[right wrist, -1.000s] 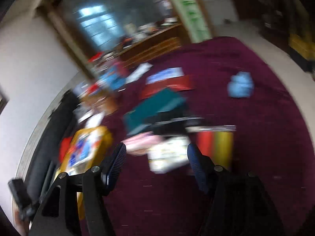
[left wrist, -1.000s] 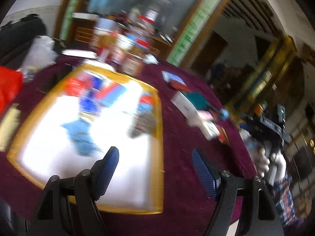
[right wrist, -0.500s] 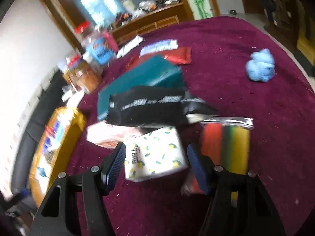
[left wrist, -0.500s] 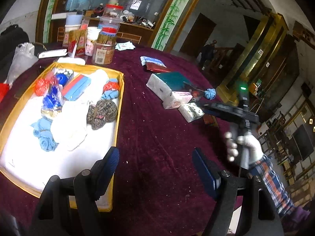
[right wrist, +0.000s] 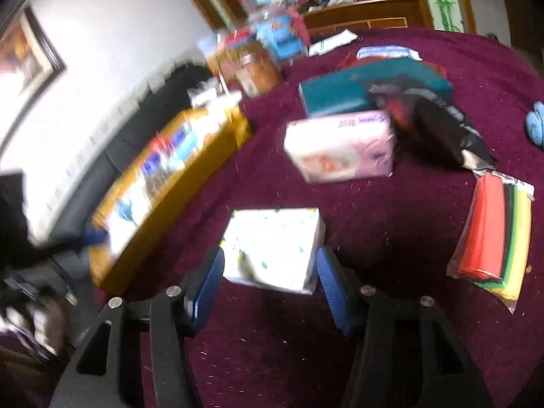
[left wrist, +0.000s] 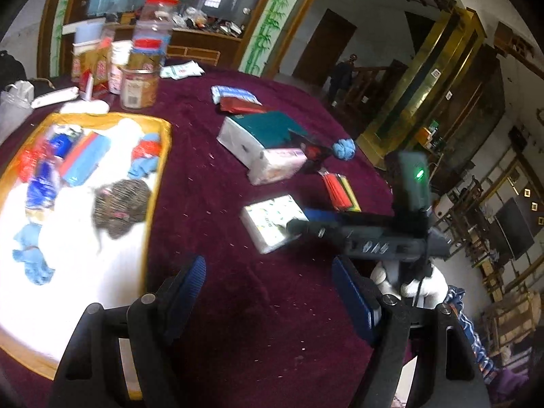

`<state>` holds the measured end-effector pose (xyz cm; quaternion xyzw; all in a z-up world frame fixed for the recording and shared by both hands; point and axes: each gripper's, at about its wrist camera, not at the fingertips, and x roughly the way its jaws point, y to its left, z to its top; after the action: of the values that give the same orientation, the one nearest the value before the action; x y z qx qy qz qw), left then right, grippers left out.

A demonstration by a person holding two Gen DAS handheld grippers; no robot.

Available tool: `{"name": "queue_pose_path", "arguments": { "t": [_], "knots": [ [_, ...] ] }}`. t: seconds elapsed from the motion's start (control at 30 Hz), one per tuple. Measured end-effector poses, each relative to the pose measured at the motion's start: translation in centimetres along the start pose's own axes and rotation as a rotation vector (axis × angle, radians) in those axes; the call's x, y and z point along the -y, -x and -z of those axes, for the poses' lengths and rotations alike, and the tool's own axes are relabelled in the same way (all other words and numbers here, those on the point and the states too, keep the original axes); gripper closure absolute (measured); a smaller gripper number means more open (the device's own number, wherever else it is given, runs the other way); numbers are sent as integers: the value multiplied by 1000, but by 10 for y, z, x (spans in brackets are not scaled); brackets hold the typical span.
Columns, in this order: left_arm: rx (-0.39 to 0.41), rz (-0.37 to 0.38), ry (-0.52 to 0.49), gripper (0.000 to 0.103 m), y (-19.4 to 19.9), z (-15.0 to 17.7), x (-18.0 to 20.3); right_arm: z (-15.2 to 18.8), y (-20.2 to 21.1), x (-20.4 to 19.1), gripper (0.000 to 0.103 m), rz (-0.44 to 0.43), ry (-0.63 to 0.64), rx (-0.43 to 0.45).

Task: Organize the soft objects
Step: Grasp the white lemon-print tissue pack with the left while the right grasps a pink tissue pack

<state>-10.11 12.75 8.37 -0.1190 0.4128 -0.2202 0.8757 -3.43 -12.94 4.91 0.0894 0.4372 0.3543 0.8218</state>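
Observation:
A white tissue pack with a lemon print (right wrist: 272, 244) lies on the maroon tablecloth (right wrist: 258, 346), between the tips of my open right gripper (right wrist: 270, 284); it also shows in the left wrist view (left wrist: 272, 221). My right gripper (left wrist: 299, 226) reaches over it there. A pink tissue pack (right wrist: 340, 146), a teal pack (right wrist: 367, 88) and a blue cloth ball (left wrist: 343, 148) lie further back. My left gripper (left wrist: 268, 292) is open and empty over bare cloth, right of the yellow tray (left wrist: 159, 176) that holds several soft things.
A pack of coloured sheets (right wrist: 493, 234) lies to the right. A black bag (right wrist: 438, 122) rests against the packs. Jars and boxes (left wrist: 139, 68) stand at the table's back. A red and a blue flat pack (left wrist: 234, 98) lie beyond the teal one.
My right gripper has moved forward and down so the lemon-print pack now lies between its fingertips. My left gripper has shifted slightly right along the tray's edge.

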Motion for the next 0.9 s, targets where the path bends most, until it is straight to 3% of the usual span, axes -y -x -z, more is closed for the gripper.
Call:
{"name": "queue_pose_path", "arguments": {
  "t": [0.13, 0.23, 0.3, 0.37, 0.43, 0.5, 0.6, 0.8, 0.9],
  "knots": [
    [-39, 6, -17, 23, -16, 2, 6, -2, 35, 22, 44, -98, -116, 133],
    [-52, 8, -26, 23, -25, 1, 8, -2, 54, 29, 36, -70, -151, 216],
    [-54, 16, -34, 23, -31, -2, 11, -2, 64, 28, 33, 13, -142, 272],
    [-42, 39, -40, 21, -33, -6, 15, -4, 72, 24, 20, 128, -129, 325],
    [-15, 35, -39, 8, -35, -11, 19, -5, 77, 17, 9, 309, -117, 394],
    [18, 19, -31, 8, -35, -13, 20, -4, 85, 12, 8, 432, -101, 483],
    [10, 21, -45, 8, -45, -15, 24, -1, 101, 18, 0, 520, -86, 598],
    [6, 0, -87, 8, -57, -15, 34, -9, 106, 53, 0, 523, -247, 520],
    [-13, -47, -82, 8, -61, -17, 33, -8, 106, 67, 0, 425, -326, 512]
  ]
}}
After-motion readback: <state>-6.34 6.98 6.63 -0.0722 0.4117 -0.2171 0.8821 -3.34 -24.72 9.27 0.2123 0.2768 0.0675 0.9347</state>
